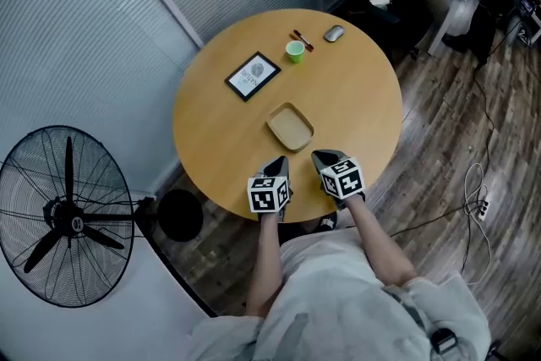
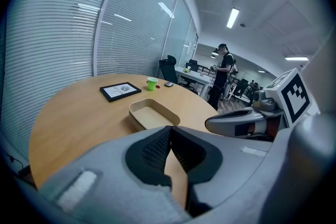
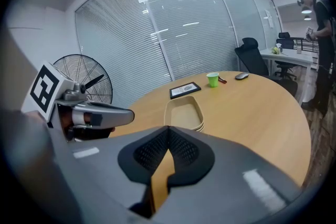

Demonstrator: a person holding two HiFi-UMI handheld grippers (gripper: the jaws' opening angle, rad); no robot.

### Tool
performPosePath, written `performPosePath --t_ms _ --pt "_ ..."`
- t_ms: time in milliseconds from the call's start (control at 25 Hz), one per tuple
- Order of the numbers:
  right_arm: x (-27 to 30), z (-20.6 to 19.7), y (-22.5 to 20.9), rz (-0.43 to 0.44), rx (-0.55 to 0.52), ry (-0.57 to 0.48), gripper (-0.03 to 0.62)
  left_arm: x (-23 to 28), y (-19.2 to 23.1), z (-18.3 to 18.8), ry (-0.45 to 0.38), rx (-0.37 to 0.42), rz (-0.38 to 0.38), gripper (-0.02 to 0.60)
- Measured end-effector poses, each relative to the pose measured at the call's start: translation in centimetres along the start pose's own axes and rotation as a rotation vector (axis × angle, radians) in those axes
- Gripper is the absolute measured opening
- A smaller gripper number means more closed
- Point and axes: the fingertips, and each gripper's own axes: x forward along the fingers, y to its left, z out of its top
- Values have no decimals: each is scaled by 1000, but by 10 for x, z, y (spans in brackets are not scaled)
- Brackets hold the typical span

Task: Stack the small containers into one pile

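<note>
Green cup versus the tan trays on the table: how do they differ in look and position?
The green cup is round, small and bright green; the trays are rectangular with rounded corners, wider, shallow and tan. The cup stands alone at the far side near a mouse; the trays are nested in a pile nearer the middle. Both sit open side up on the table.

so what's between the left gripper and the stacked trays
Nothing: only bare tabletop separates the left gripper from the stacked trays, as the head view shows.
</note>
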Motion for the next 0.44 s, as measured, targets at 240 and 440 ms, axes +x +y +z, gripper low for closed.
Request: performPosePath --t_ms 240,440 --pt "4 1 0 0 -2 3 0 3 2 0 2 -1 -6 5" --pt "4 1 -3 -2 5 6 0 5 3 2 6 -1 -8 5"
